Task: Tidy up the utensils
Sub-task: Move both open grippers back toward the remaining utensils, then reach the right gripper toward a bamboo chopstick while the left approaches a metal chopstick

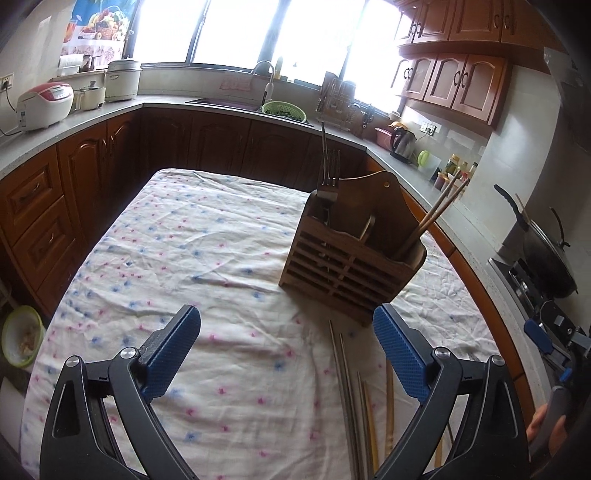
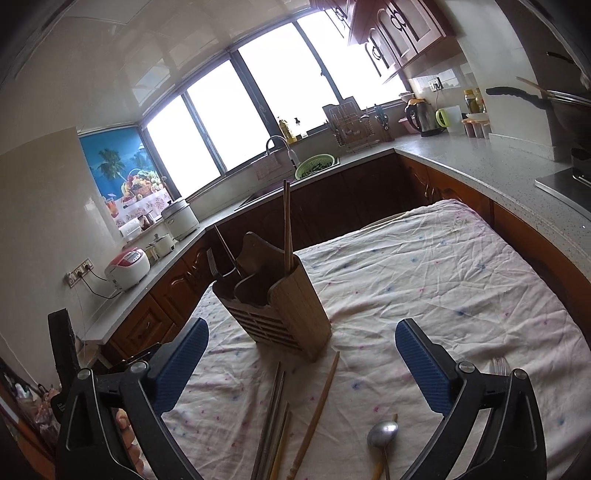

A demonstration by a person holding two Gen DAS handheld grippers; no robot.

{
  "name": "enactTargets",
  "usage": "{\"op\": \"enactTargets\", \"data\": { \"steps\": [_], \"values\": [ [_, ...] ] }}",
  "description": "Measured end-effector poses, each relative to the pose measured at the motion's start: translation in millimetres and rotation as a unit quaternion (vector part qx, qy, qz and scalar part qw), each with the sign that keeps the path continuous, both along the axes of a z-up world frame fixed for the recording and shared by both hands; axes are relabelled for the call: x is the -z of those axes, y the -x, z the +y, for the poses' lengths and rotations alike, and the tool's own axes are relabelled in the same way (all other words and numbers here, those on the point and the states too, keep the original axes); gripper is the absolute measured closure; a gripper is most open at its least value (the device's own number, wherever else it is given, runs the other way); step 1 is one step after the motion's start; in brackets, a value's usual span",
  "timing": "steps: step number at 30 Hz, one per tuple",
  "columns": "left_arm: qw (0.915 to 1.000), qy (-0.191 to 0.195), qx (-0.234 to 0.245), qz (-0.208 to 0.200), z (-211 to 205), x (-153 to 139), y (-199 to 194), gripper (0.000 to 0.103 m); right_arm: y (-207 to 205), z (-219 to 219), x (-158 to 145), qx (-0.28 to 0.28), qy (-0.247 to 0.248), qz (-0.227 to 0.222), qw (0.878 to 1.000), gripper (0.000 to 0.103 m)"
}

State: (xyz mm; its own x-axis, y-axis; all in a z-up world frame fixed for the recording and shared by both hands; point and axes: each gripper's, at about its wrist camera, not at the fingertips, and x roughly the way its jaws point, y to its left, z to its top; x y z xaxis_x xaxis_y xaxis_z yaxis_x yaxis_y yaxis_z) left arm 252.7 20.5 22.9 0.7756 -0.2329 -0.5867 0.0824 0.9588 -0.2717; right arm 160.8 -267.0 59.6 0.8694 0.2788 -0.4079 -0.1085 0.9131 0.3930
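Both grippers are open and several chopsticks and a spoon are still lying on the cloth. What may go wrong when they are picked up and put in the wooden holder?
1. The metal chopsticks and wooden chopsticks lie close together, so the right gripper may catch two kinds at once.
2. The wrinkled tablecloth could get pinched with a thin utensil.
3. The wooden utensil holder stands free; a push while inserting the spoon might tip it.

Cloth-covered table point(image 1: 207, 251), wooden utensil holder point(image 1: 351, 266), chopsticks point(image 2: 275, 417), spoon point(image 2: 382, 437)

Daylight floods in through the blown-out windows point(image 1: 258, 29), leaving the cabinets point(image 2: 332, 199) below dim, while both sharp fisheye views bend strongly and darken at the corners.
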Motion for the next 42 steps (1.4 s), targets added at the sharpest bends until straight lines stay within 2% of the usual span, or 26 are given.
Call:
{"op": "enactTargets", "data": {
  "steps": [11,23,36,39,42],
  "values": [
    [0.9995,-0.019,0.017,0.016,-12,14,24,0.006,36,-3,31,0.008,0.008,0.037,0.999,0.001],
    [0.9981,-0.032,0.026,0.046,-22,25,17,0.006,32,-2,46,0.004,0.018,0.057,0.998,0.001],
    [0.995,-0.065,0.034,0.069,-45,43,-28,0.007,-9,6,58,-0.008,0.041,0.08,0.996,0.001],
    [0.9939,-0.07,0.035,0.077,-50,51,-42,0.013,-27,10,65,-0.015,0.047,0.09,0.995,0.003],
    [0.992,-0.073,0.044,0.093,-56,60,-58,0.023,-48,18,74,-0.029,0.056,0.109,0.992,0.015]
  ]
}}
